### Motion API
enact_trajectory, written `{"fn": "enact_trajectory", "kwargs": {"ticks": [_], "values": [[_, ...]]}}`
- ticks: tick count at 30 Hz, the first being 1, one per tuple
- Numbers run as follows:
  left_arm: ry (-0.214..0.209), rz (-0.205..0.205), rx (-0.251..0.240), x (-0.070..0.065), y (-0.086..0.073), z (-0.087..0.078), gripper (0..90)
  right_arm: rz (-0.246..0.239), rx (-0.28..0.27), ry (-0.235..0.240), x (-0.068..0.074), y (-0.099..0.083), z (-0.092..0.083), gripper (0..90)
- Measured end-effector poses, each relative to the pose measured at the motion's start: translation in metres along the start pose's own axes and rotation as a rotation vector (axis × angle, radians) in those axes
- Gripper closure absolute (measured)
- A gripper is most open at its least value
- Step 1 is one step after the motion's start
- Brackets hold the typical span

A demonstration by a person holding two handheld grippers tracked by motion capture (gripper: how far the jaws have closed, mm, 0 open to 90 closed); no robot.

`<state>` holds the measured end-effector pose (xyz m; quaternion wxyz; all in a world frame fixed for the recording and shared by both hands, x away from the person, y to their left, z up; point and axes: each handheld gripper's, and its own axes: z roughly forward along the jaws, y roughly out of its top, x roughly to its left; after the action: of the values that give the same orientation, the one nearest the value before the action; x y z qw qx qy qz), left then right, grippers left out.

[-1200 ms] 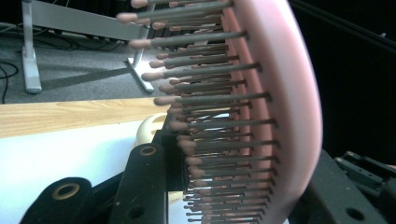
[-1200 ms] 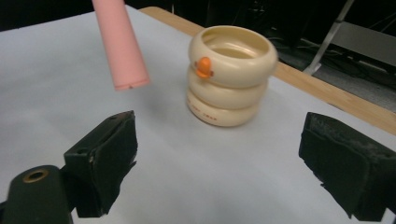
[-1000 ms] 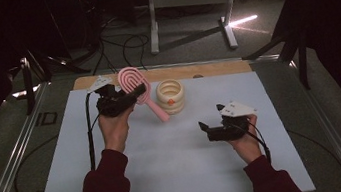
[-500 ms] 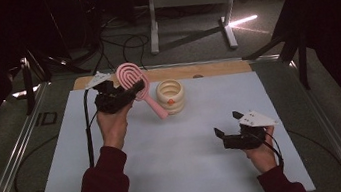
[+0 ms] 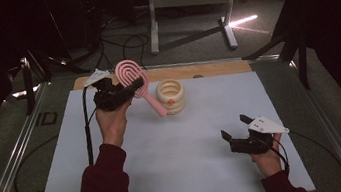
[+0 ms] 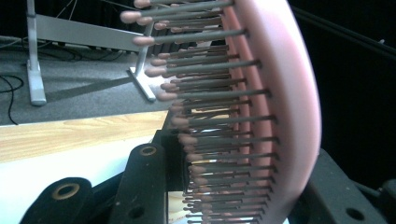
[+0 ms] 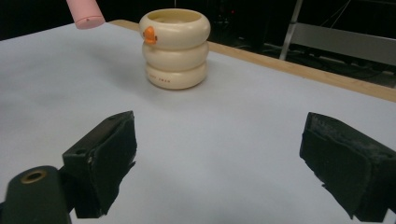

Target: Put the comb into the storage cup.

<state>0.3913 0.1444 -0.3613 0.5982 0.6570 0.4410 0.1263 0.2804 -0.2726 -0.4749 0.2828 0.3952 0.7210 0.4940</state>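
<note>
My left gripper [image 5: 129,88] is shut on the head of a pink hairbrush [image 5: 131,73], held up above the back left of the table. The brush handle [image 5: 154,102] slants down to the right, its tip close beside a cream ringed cup [image 5: 170,96] with an orange beak mark. In the left gripper view the brush's bristles [image 6: 219,121] and pink back [image 6: 289,107] stand between the jaws. My right gripper [image 5: 236,128] is open and empty, low over the white mat at the front right. The right gripper view has the cup [image 7: 174,46] ahead and the handle tip [image 7: 85,14] at top left.
A white mat [image 5: 178,165] covers the table, with a wooden strip [image 5: 215,68] along its far edge. Metal rails [image 5: 14,163] run down both sides. Cables and a stand's legs [image 5: 188,18] lie on the floor beyond the table.
My right gripper has moved right and toward the front edge of the mat, still open. The left gripper and the brush have stayed in place.
</note>
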Motion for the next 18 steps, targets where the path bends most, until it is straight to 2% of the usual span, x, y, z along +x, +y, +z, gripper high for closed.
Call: {"fn": "enact_trajectory", "kwargs": {"ticks": [8, 18], "values": [[0.004, 0.014, 0.004, 0.001, 0.004, 0.001, 63.6, 0.02, -0.023, -0.005, -0.005, -0.006, -0.009, 11.1], [0.003, -0.018, -0.011, 0.007, 0.009, 0.002, 63.6, 0.031, -0.027, -0.018, -0.016, -0.009, -0.014, 11.1]]}}
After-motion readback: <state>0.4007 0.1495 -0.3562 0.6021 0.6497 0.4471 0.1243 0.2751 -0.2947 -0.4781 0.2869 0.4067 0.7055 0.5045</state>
